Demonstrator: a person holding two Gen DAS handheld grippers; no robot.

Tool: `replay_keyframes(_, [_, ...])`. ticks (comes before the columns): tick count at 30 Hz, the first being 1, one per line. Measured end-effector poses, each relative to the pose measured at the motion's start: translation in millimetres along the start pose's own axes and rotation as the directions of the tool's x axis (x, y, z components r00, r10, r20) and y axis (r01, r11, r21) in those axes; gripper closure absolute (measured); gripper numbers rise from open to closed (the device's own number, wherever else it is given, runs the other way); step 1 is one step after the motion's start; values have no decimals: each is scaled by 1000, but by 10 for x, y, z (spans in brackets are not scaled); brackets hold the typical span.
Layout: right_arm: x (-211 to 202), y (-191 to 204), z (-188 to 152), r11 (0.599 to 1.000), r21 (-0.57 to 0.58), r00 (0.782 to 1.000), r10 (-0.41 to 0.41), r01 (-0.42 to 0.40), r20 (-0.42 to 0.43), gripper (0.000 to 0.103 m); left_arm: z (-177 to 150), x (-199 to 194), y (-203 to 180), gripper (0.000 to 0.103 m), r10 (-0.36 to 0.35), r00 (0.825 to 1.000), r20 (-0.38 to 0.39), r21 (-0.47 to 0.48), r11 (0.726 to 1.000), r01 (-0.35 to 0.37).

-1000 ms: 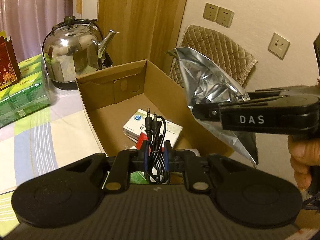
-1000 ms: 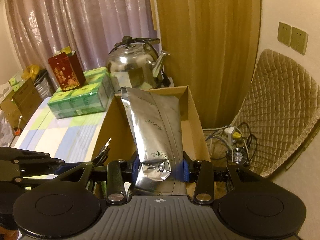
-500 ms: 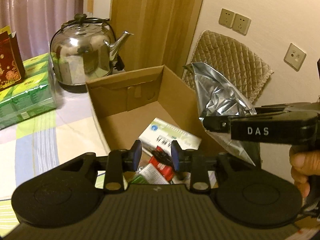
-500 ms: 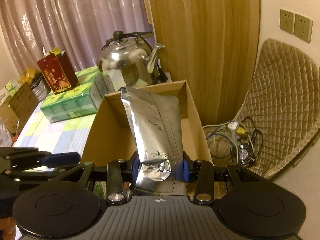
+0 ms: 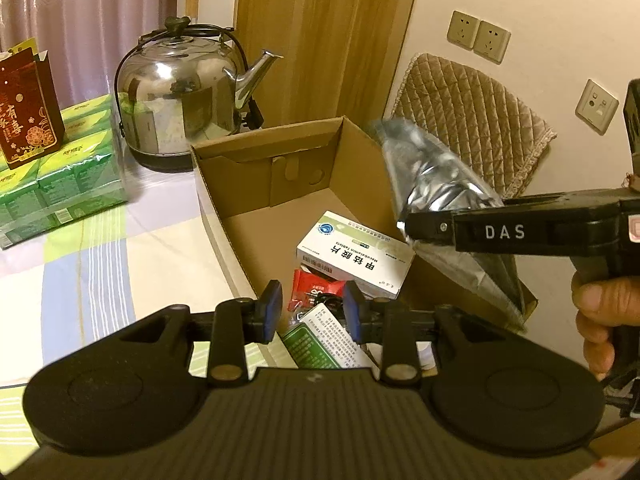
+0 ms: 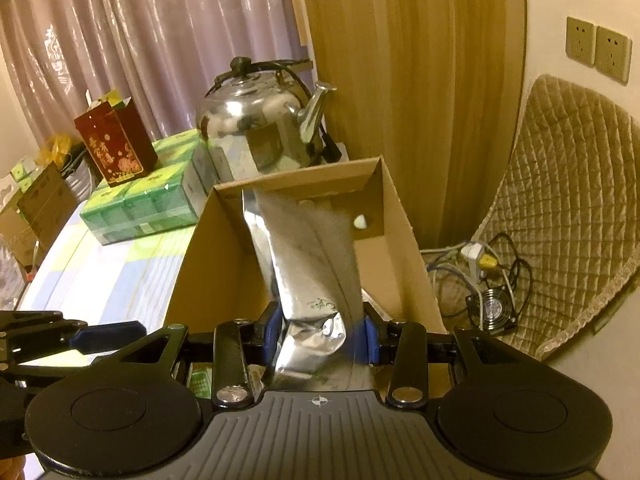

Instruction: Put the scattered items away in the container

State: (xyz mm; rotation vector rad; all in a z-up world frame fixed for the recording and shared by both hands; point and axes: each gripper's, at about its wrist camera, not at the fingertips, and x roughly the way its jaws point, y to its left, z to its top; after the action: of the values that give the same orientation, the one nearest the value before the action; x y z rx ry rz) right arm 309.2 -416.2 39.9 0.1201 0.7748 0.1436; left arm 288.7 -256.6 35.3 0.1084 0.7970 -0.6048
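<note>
An open cardboard box (image 5: 272,136) stands on the table and holds a white medicine box (image 5: 356,256), a red packet (image 5: 312,284) and a green-and-white printed pack (image 5: 324,340). My left gripper (image 5: 314,308) hangs over the box's near end. Its jaws are opening and nothing is between the blue pads. My right gripper (image 6: 320,336) is shut on the lower end of a silver foil pouch (image 6: 308,248), which sticks up and forward over the box (image 6: 296,178). In the left wrist view the pouch (image 5: 436,184) hangs above the box's right wall.
A steel kettle (image 5: 180,92) stands behind the box. Green tissue packs (image 5: 72,176) with a red gift bag (image 5: 28,108) on top lie to the left. A quilted cushion (image 5: 472,120) leans on the wall. Cables and a small fan (image 6: 492,304) lie on the floor right of the box.
My left jaws have opened and let go of the black audio cable, which is no longer between them. The box looks nearer in both views. The right gripper still holds the pouch.
</note>
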Motion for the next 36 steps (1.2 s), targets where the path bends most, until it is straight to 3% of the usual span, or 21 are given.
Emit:
replay_keyframes(2, [-10,6,15,1000,-2,1000,8,-8,18,52,-6,-16,10,70,3,1000,2,-2,1000,-3])
replay_keyframes(3, [-21,9,24,1000,0,1000,9,-9,24,33,-12,-25,17,67,2,1000,2,-3,1000,-2])
replay_keyframes(4, [-35,16,28,1000,-1,999,12,-12,33,28,-22,-36,21,67,1,1000,2,-3,1000,-1])
replay_keyframes(11, [-152,4,-78,1000,19,999,11,-12,40,25,-119,-107,45,52,14,1000,-3,-13,1000,-14])
replay_keyframes(16, [-351,-15,-253,999,48,999,0,-2,47,16,-225,-264,18,18,31,999,11,-23,999,-31])
replay_keyframes(21, [-623,23,-475,997,71,998,-18,14,57,6,-352,-487,-24,1,56,998,35,-47,997,-55])
replay_keyframes(24, [-791,99,-608,998,52,998,-26,23,59,2,-439,-634,-61,1,75,996,44,-60,996,-73])
replay_keyframes(36, [-1378,264,-1077,999,27,998,-33,32,55,2,-915,-1136,-314,1,133,991,24,-139,982,-129])
